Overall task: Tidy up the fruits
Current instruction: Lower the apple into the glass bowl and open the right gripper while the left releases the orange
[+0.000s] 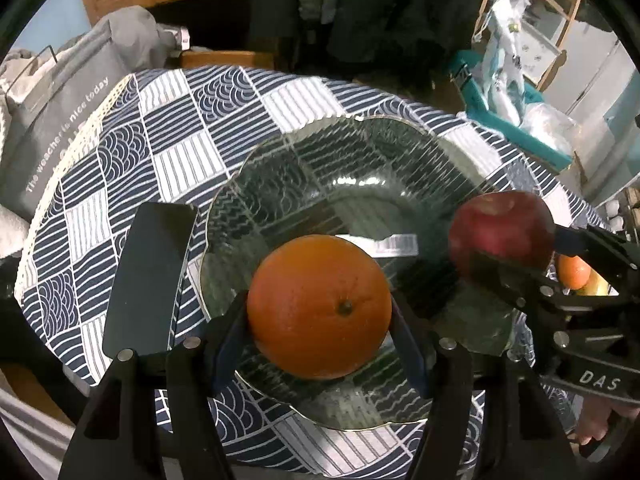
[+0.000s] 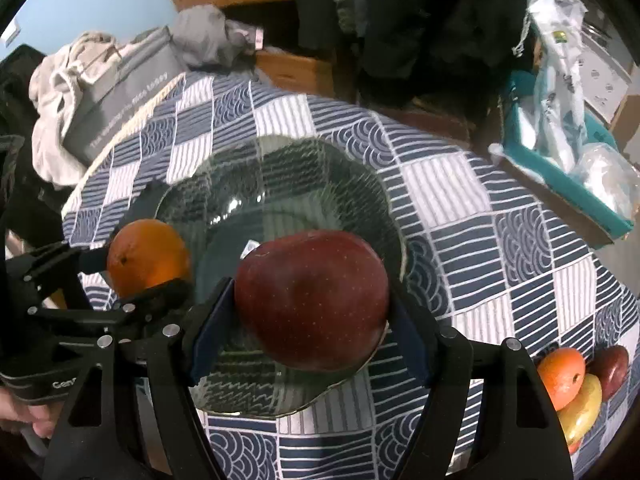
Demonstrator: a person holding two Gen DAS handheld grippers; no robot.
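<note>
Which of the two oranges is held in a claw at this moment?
The orange over the glass plate, clamped in the left claw. The other orange lies loose on the tablecloth beside a yellow fruit.

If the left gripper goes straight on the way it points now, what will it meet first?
Most likely the glass plate. The left gripper holds the orange above it, so the orange would touch first; the depth is unclear.
</note>
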